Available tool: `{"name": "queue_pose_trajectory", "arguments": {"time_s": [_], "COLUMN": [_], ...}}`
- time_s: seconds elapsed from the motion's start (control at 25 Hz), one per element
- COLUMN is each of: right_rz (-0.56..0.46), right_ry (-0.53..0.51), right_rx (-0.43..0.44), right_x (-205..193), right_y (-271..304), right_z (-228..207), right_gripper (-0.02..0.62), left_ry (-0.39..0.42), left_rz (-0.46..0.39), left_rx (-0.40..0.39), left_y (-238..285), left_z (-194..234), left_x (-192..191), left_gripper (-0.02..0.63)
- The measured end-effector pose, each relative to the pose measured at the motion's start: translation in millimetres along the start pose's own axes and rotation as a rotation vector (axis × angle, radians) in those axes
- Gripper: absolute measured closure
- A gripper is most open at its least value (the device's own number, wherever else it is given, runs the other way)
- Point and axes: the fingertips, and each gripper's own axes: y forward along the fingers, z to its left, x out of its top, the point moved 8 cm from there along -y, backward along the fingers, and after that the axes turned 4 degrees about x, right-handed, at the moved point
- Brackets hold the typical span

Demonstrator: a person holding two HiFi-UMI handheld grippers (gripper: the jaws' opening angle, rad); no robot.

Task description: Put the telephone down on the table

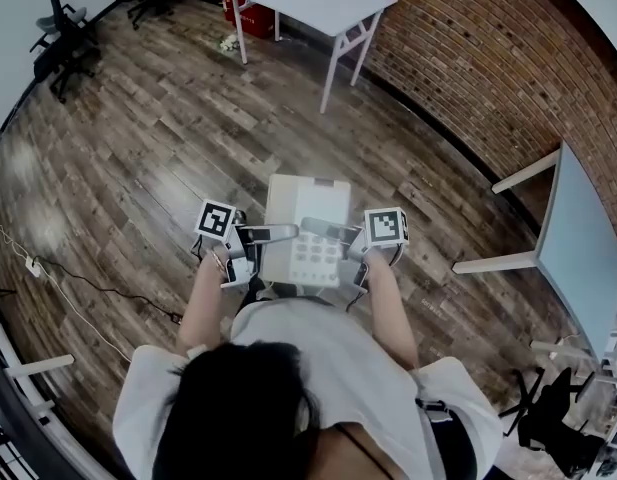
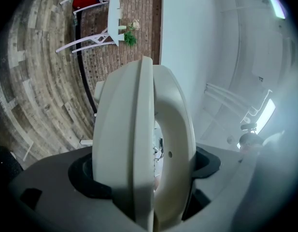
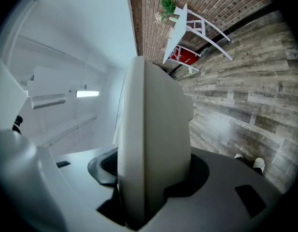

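A cream telephone [image 1: 308,218] with a keypad and a handset hangs in front of the person's body, above the wooden floor. My left gripper [image 1: 271,234] grips its left side and my right gripper [image 1: 334,234] grips its right side. Seen from the left gripper view, the telephone [image 2: 134,139] stands edge-on between the jaws, base and handset side by side, and fills the gap between the dark pads. The right gripper view has the telephone [image 3: 153,139] wedged between its jaws the same way. Both grippers are shut on it. No table lies under the telephone.
A white table [image 1: 318,3] stands far ahead by the brick wall, with a red object [image 1: 254,18] beneath it. A pale grey table [image 1: 580,238] stands to the right. Black chairs [image 1: 63,38] are at the far left. A cable [image 1: 88,286] runs across the floor on the left.
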Motion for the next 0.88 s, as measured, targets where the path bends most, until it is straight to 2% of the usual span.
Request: {"name": "queue_pose_trajectory", "arguments": {"time_s": [0.12, 0.28, 0.48, 0.88], "right_rz": [-0.002, -0.002, -0.010, -0.010], "right_ry": [0.029, 0.006, -0.014, -0.033], "right_rx": [0.001, 0.000, 0.033, 0.003], "right_x": [-5.1, 2.6, 18.9, 59.6], "right_y": [2.7, 2.5, 10.1, 22.6], "right_z": [-1.6, -6.9, -9.5, -17.8], "right_gripper": [0.353, 0.353, 0.353, 0.353], "left_ry": [-0.006, -0.013, -0.001, 0.017], "left_rz": [0.001, 0.006, 0.015, 0.016], "left_rx": [0.003, 0.008, 0.005, -0.013], "left_y": [-3.7, -1.9, -1.2, -2.3], "left_z": [3.6, 6.4, 10.2, 20.0], "left_x": [-2.5, 4.7, 22.9, 66.0], "left_gripper": [0.152, 0.152, 0.152, 0.152]}}
